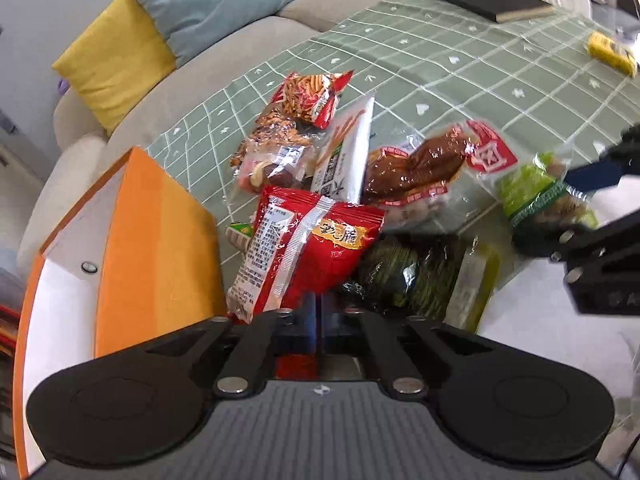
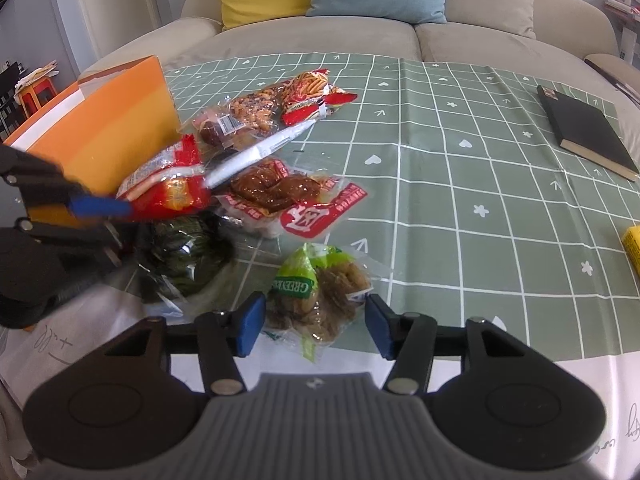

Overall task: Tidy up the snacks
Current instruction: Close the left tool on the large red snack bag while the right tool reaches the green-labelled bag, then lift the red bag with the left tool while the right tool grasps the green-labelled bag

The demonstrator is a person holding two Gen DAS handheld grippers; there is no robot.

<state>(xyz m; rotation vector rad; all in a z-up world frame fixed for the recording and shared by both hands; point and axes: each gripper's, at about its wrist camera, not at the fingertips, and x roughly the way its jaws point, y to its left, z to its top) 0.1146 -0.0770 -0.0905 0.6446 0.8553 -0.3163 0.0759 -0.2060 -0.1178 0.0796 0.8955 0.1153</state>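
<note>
- Holding the red snack packet (image 1: 304,240), the left tongs (image 1: 316,312) are closed on its lower edge, low in the middle of the left wrist view; in the right wrist view the same packet (image 2: 168,188) sits at the middle left, pinched by a blue pad.
- Right tongs (image 2: 316,324) stand half wide at the bottom centre of the right wrist view, with the green-labelled packet (image 2: 320,292) between the pads; the pads do not seem to press it yet.
- Other snacks lie in a loose pile on the counter (image 2: 460,200), which has a green checked cloth: a brown meat packet (image 2: 280,192), a dark green packet (image 2: 188,248), a noodle-stick packet (image 2: 312,92) and a nut packet (image 2: 248,112).
- An orange box (image 1: 156,240) stands open at the left of the left wrist view, just beside the pile. It looks like the place where the snacks should go.
- My judgement of the step: one packet is gripped for lifting and a second grasp is being prepared.
- Next move needs the red packet carried left over the box wall without dragging the neighbours, because it touches the white packet (image 1: 348,152) behind it.
- For the green-labelled one, the pads should close on the body, not only the thin film edge, which may slip.
</note>
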